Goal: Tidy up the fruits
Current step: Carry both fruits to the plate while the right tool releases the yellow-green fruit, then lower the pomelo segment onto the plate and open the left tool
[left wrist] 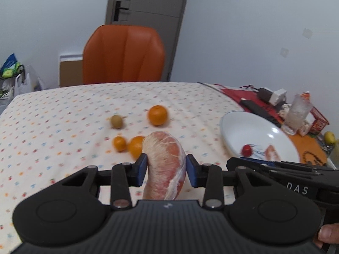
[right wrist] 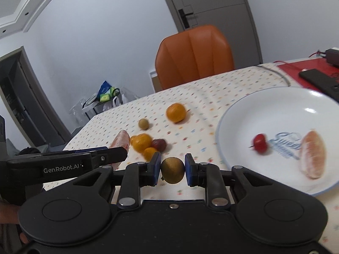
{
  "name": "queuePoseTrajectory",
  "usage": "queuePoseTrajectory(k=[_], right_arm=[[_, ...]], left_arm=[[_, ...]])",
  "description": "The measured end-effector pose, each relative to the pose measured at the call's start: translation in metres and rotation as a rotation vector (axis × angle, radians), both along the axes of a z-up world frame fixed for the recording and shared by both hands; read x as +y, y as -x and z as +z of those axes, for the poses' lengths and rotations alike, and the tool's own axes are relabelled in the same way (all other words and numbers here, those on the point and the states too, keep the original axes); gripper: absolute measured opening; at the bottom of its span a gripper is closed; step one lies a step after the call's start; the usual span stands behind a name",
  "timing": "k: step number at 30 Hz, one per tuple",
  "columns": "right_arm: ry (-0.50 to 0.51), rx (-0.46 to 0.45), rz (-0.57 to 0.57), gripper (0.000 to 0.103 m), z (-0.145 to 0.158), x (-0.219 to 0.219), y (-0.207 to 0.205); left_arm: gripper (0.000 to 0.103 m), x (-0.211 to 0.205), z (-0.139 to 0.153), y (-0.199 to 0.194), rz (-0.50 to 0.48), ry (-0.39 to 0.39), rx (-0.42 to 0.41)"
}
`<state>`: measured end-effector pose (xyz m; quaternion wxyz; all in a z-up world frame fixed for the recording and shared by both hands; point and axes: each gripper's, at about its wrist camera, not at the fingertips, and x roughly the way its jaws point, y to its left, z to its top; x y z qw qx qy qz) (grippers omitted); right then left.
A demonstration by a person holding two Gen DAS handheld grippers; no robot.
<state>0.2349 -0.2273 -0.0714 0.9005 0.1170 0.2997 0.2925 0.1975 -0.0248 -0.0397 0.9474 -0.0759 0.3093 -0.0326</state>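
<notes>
My left claw (left wrist: 166,170) is showing black arms and blue pads (left wrist: 142,170), and the pomelo segment (left wrist: 165,165) between them is glowing pink under a whitish, veined skin. My right claw (right wrist: 171,170) is wearing the same black and blue around an olive-brown kiwi (right wrist: 172,170). The table (left wrist: 53,127) is lying under a cream cloth dotted with small red, blue and orange motifs. On it the oranges (left wrist: 157,115) are shining bright orange, beside a dull brown kiwi (left wrist: 116,121). The plate (right wrist: 275,105) is gleaming white with a pale blue rim and blue lettering, carrying a red fruit (right wrist: 260,142) and a pink-orange segment (right wrist: 313,157). The chair (left wrist: 124,55) is standing orange against white walls.
</notes>
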Motion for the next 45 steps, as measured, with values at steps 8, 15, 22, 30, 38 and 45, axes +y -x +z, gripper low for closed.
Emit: queuePoseTrajectory(k=[8,15,22,30,38,45], right_arm=[[-0.006,-0.007,-0.079,0.023,0.001,-0.041,0.000],[-0.006,-0.001,-0.147,0.023,0.000,-0.072,-0.001],[-0.012,0.005,-0.207,0.023,-0.003,-0.098,-0.004],[-0.008,0.019,-0.225,0.023,-0.007,-0.108,-0.009],[-0.021,0.044,-0.250,0.029,-0.011,-0.121,-0.013],[-0.044,0.053,-0.303,0.029,-0.013,-0.144,-0.012]], left_arm=[[0.038,-0.036,0.004,-0.011,-0.078,-0.004,-0.011],[0.038,-0.061,0.006,-0.022,-0.130,-0.008,-0.021],[0.038,-0.080,0.008,-0.031,-0.177,-0.010,-0.031],[0.038,-0.098,0.007,-0.045,-0.221,-0.006,-0.029],[0.038,-0.114,0.004,-0.057,-0.258,-0.001,-0.019],[0.038,-0.132,-0.001,-0.065,-0.294,-0.002,-0.005]])
